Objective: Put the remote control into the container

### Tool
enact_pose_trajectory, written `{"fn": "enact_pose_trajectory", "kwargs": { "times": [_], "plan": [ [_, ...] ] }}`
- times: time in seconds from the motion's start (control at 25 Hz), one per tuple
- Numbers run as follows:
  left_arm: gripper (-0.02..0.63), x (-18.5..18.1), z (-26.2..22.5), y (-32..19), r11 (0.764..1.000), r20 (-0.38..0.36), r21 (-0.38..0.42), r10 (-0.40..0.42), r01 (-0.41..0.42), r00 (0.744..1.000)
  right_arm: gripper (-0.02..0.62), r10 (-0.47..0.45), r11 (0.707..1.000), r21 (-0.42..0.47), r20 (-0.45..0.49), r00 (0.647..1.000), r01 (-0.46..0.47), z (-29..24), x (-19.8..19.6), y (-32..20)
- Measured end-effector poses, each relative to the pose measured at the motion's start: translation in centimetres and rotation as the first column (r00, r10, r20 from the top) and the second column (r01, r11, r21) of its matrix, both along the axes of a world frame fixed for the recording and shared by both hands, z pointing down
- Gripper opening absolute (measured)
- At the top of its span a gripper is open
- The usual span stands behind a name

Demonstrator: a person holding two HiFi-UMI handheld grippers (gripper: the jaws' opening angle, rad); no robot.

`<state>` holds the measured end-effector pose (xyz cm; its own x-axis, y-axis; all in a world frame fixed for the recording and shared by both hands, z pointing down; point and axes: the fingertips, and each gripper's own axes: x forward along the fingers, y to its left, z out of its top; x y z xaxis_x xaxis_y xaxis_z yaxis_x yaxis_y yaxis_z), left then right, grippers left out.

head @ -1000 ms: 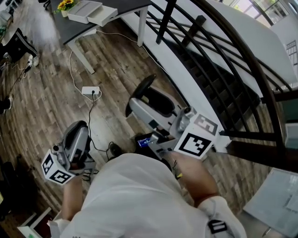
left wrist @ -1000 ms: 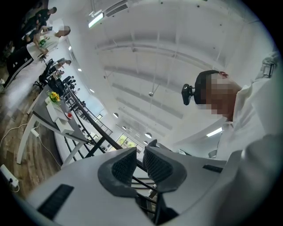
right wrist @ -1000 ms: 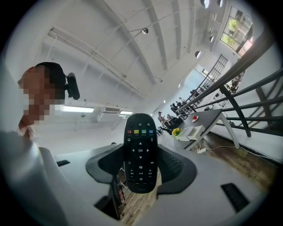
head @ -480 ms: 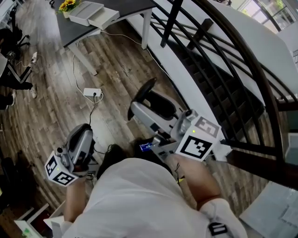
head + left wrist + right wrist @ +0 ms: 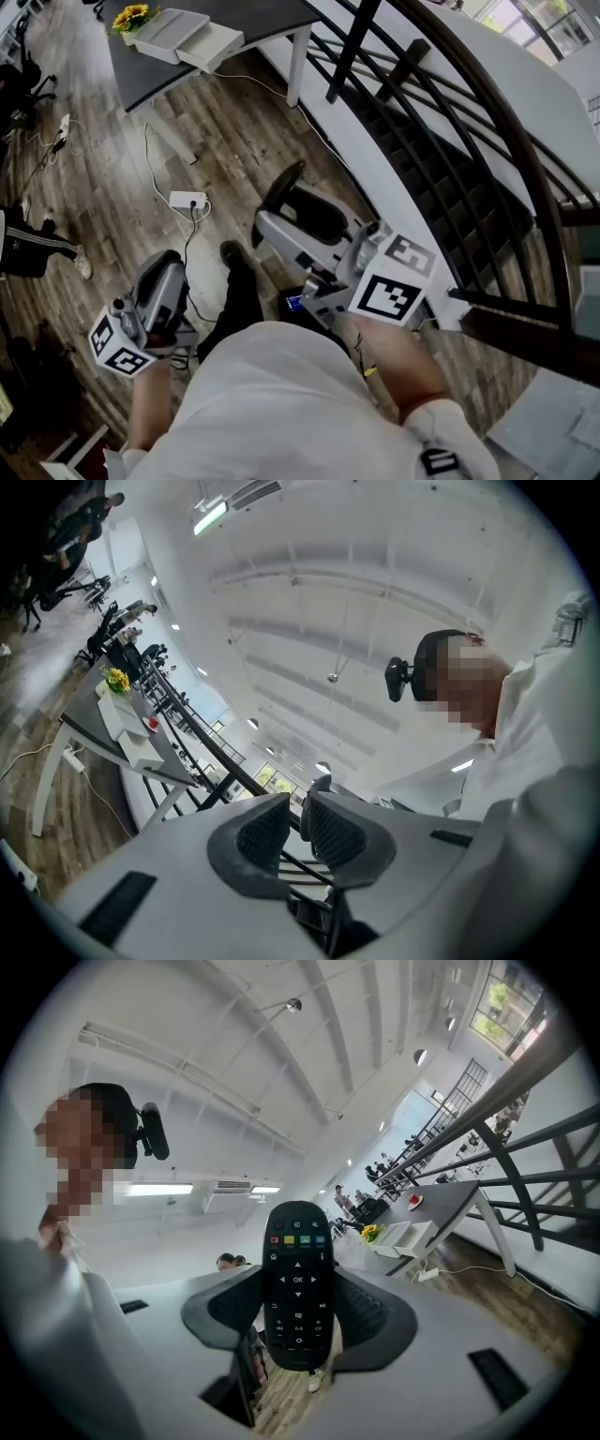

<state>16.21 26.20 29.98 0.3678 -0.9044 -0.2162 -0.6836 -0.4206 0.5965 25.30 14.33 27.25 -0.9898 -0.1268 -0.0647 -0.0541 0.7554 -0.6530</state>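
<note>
The black remote control [image 5: 298, 1279] stands upright, buttons facing the camera, with my right gripper [image 5: 298, 1327] shut on its lower half. In the head view this gripper [image 5: 284, 192] is held out over the wooden floor, and the remote [image 5: 282, 186] shows as a dark curved strip at its tip. Two white open containers [image 5: 187, 34] sit on a dark table [image 5: 141, 67] far ahead; they also show as containers [image 5: 405, 1237] in the right gripper view. My left gripper [image 5: 161, 267] hangs low at the left. Its pads [image 5: 267, 832] are together on nothing.
A black stair railing [image 5: 441, 141] runs along the right. A white power strip [image 5: 187, 200] and cable lie on the floor. Sunflowers [image 5: 129, 17] stand by the containers. The person's shoe [image 5: 233, 255] is forward between the grippers. Another person's leg [image 5: 42, 247] is at the left.
The person's dark leg and shoe have stepped forward between the grippers. The table with the containers has shifted slightly right in view. Both grippers keep their hold and pose.
</note>
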Motion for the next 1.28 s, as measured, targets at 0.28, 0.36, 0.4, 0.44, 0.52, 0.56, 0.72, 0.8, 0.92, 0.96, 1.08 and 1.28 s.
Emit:
{"fn": "enact_pose_trajectory", "kwargs": {
  "times": [0.28,0.36,0.4,0.44,0.52,0.56,0.72,0.8,0.92,0.96,1.08,1.28],
  "plan": [
    [0.063,-9.3,-0.8,-5.8,0.998,-0.008,-0.002,0.062,-0.062,0.998,0.233,0.06,0.998,0.005,-0.018,0.998,-0.06,-0.9,-8.7,-5.5],
    [0.063,-12.1,-1.0,-7.1,0.997,-0.011,-0.003,0.074,-0.074,0.997,0.233,0.076,0.997,0.011,-0.022,0.997,-0.075,-1.3,-11.3,-6.9],
    [0.063,-13.6,-1.0,-7.9,0.997,-0.012,-0.004,0.078,-0.078,0.997,0.233,0.085,0.996,0.012,-0.024,0.996,-0.085,-1.3,-12.5,-7.8],
    [0.063,-14.9,-1.0,-8.6,0.997,-0.013,-0.005,0.08,-0.08,0.997,0.233,0.094,0.996,0.012,-0.026,0.995,-0.094,-1.3,-13.7,-8.5],
    [0.063,-17.3,-1.0,-9.9,0.996,-0.016,-0.005,0.085,-0.085,0.996,0.233,0.107,0.994,0.012,-0.031,0.994,-0.107,-1.2,-15.6,-9.9],
    [0.063,-18.2,-0.9,-10.5,0.996,-0.017,-0.005,0.087,-0.087,0.996,0.233,0.111,0.994,0.013,-0.033,0.993,-0.11,-1.2,-16.5,-10.5],
    [0.063,-20.6,-0.7,-12.5,0.996,-0.027,-0.009,0.093,-0.093,0.995,0.233,0.111,0.994,0.003,-0.042,0.993,-0.111,-0.8,-19.2,-12.4],
    [0.063,-21.4,-0.5,-13.7,0.996,-0.031,-0.017,0.092,-0.093,0.995,0.233,0.108,0.994,-0.003,-0.049,0.993,-0.108,-0.6,-20.1,-13.6],
    [0.063,-22.5,-0.2,-15.9,0.996,-0.033,-0.024,0.084,-0.085,0.996,0.233,0.094,0.996,-0.003,-0.055,0.994,-0.095,-0.2,-21.4,-15.8],
    [0.063,-22.9,-0.1,-16.7,0.997,-0.032,-0.024,0.079,-0.08,0.996,0.233,0.088,0.996,0.0,-0.056,0.995,-0.088,-0.2,-21.8,-16.7],
    [0.063,-24.1,0.2,-19.8,0.998,-0.025,-0.023,0.053,-0.053,0.998,0.233,0.069,0.998,0.003,-0.054,0.996,-0.069,0.0,-23.1,-20.1],
    [0.063,-25.3,-0.2,-25.8,1.0,-0.027,-0.022,0.015,-0.016,1.0,0.233,0.021,0.999,-0.028,-0.062,0.998,-0.023,0.7,-25.0,-25.9]
  ]
}}
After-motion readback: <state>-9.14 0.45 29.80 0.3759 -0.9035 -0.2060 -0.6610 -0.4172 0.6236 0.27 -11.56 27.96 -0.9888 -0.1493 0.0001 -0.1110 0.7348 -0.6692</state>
